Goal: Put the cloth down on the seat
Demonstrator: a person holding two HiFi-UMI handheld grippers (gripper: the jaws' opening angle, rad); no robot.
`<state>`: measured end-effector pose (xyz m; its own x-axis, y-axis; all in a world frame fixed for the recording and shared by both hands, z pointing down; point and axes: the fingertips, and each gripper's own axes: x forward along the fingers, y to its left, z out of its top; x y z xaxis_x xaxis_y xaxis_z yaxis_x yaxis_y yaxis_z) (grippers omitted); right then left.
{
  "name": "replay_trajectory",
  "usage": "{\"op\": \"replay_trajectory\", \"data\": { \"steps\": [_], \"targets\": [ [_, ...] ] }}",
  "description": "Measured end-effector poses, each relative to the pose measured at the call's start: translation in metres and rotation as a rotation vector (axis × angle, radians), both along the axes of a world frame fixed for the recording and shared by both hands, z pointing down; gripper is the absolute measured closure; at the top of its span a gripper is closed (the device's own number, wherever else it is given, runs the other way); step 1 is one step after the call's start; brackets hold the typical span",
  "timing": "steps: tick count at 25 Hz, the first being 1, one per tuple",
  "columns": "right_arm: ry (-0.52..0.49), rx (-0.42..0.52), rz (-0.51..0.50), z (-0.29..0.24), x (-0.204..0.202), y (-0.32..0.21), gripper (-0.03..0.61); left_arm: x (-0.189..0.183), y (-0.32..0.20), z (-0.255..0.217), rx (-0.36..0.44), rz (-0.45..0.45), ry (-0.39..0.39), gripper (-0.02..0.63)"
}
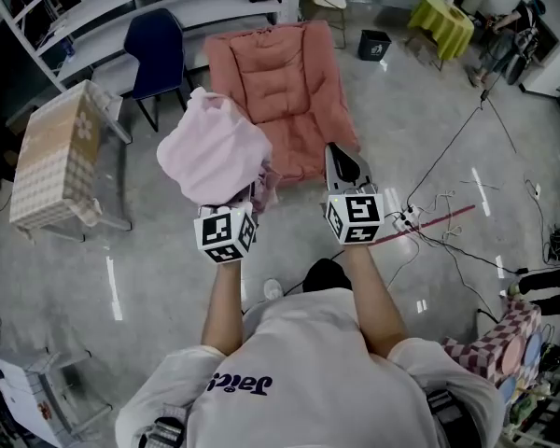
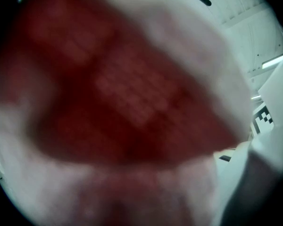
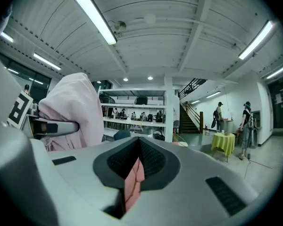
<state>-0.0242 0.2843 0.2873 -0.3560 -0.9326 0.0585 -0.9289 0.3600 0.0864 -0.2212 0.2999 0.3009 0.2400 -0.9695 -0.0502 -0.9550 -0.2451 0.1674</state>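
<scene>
A bunched pale pink cloth [image 1: 215, 150] is held up in the air, with my left gripper [image 1: 246, 197] shut on it from below; its jaws are buried in the folds. The cloth [image 2: 132, 102] fills the left gripper view as a red-pink blur. Just beyond it on the floor stands the salmon padded seat [image 1: 285, 82]. My right gripper [image 1: 348, 168] points at the seat's near edge with its jaws shut and empty. In the right gripper view the cloth [image 3: 68, 109] drapes over a left gripper finger [image 3: 54, 126].
A dark blue chair [image 1: 155, 47] and a table under a patterned cover [image 1: 58, 152] stand left of the seat. Cables and a power strip [image 1: 413, 216] lie on the floor at right. Farther back are a black bin [image 1: 374, 43], a yellow-green table [image 1: 441, 19] and a person [image 1: 506, 34].
</scene>
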Motion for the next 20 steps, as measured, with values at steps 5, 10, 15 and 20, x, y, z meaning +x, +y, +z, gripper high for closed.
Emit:
{"op": "replay_trajectory", "data": {
  "steps": [5, 10, 15, 20],
  "targets": [
    [-0.005, -0.025, 0.001, 0.015, 0.012, -0.016, 0.566, 0.006, -0.014, 0.028, -0.062, -0.01, 0.016, 0.339],
    [-0.029, -0.047, -0.039, 0.023, 0.031, -0.07, 0.566, 0.015, -0.052, 0.027, -0.071, -0.067, -0.018, 0.337],
    [-0.073, -0.035, -0.075, 0.014, 0.058, -0.139, 0.566, 0.03, -0.107, 0.011, -0.051, -0.121, -0.06, 0.337],
    [-0.12, -0.011, -0.113, 0.001, 0.099, -0.196, 0.566, 0.069, -0.153, 0.0, -0.033, -0.173, -0.094, 0.337]
  ]
}}
